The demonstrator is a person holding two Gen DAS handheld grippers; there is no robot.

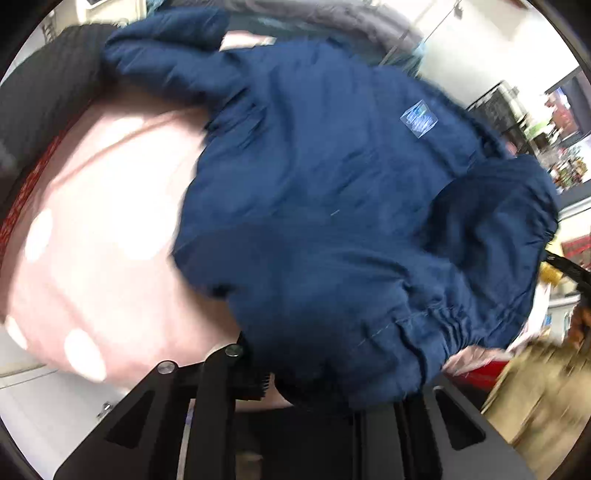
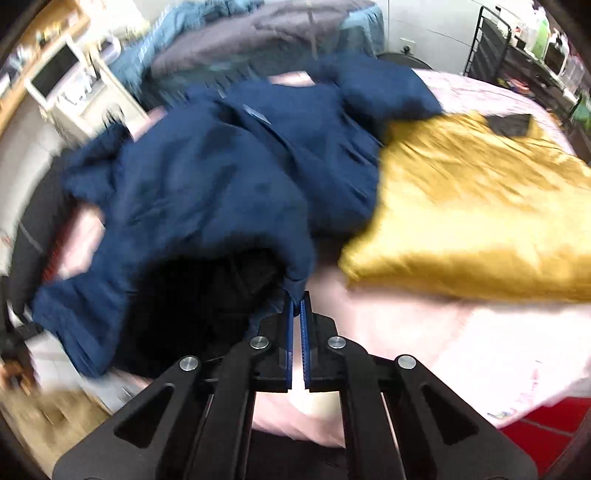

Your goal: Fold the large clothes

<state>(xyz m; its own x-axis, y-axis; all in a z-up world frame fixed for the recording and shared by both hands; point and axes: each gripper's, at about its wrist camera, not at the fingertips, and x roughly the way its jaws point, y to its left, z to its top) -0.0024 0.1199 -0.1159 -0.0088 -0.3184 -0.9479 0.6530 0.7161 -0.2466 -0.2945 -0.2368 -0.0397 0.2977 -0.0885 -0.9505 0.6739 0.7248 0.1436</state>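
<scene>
A large navy blue jacket (image 1: 332,206) lies spread on a bed with a pink sheet (image 1: 103,221); a small pale label shows on it. In the left wrist view its elastic hem drapes over my left gripper (image 1: 314,391) and hides the fingertips. In the right wrist view the jacket (image 2: 207,177) lies bunched. My right gripper (image 2: 298,299) is shut on an edge of the jacket, with its dark lining open just to the left. Both views are blurred.
A folded mustard-yellow garment (image 2: 480,206) lies on the bed to the right of the jacket, with a small dark item (image 2: 511,123) on it. Grey and blue bedding (image 2: 258,33) is piled at the far end. Shelving (image 2: 517,55) stands far right.
</scene>
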